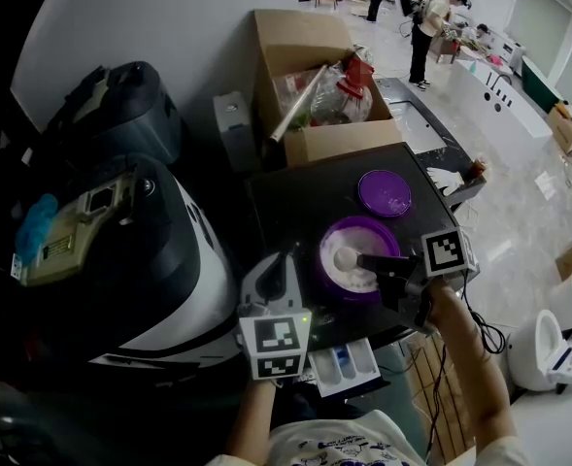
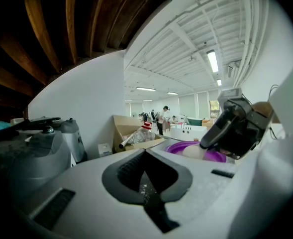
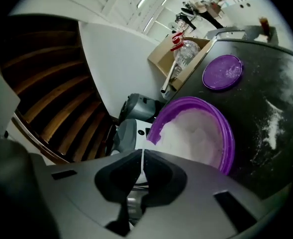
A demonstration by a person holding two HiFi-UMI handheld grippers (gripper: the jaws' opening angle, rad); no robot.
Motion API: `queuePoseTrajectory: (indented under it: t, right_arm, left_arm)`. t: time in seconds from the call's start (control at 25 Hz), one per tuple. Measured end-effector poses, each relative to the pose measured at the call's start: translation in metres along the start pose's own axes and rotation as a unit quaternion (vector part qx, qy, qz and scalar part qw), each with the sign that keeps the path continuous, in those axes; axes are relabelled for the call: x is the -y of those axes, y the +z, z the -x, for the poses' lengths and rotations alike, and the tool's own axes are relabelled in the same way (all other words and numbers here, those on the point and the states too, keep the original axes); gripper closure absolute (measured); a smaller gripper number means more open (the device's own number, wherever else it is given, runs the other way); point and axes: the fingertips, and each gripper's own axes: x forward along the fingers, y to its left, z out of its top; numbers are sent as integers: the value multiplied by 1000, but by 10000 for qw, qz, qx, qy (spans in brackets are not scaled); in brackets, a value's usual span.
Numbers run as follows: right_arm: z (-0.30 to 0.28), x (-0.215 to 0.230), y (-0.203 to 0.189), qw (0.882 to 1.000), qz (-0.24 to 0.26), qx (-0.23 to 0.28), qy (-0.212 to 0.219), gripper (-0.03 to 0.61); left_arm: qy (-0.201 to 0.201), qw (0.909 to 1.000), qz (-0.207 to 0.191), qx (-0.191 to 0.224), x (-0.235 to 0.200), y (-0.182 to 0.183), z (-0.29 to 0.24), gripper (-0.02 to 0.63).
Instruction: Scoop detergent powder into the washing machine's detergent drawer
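Entry: single moment, seen from beside the person.

- Landmark: round purple plastic tub, open, partly filled with white detergent powder. It stands on the black glossy top of the washing machine.
- Right hand-held gripper reaches into the tub from its right side. Its jaws are pinched on the thin handle of a small white plastic scoop. The scoop bowl sits in the tub, on the powder near the left rim.
- Left hand-held gripper is just left of the tub, apart from it. Its jaws are pressed together with nothing between them, and a few white specks cling to the inner faces.
- Flat round purple lid lies on the same top behind the tub, near it and not touching.
- White detergent drawer with a blue compartment is pulled out below the machine's front edge, nearer the person than the tub.
- Streaks of spilled white powder lie on the black top right of the tub.
- Open brown cardboard box of clear plastic items stands well behind the tub, beyond the lid.
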Motion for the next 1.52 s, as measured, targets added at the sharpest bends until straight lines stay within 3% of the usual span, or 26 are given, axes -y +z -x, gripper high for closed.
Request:
queuePoseTrajectory:
  t: [0.48,0.72,1.52]
  right_arm:
    - [13,-16,-12,9793,-1167,877,1404,557]
    - [23,-32,-21,9596,-1544,1123,2069,557]
    - [57,-30,-82,9607,-1238,1183,2183,557]
  left_arm:
    - [-45,10000,-35,65,6,4,6,612]
    - [-64,9999,-51,67,10,3,14,612]
    - [-180,9996,-187,61,38,-5,35,612]
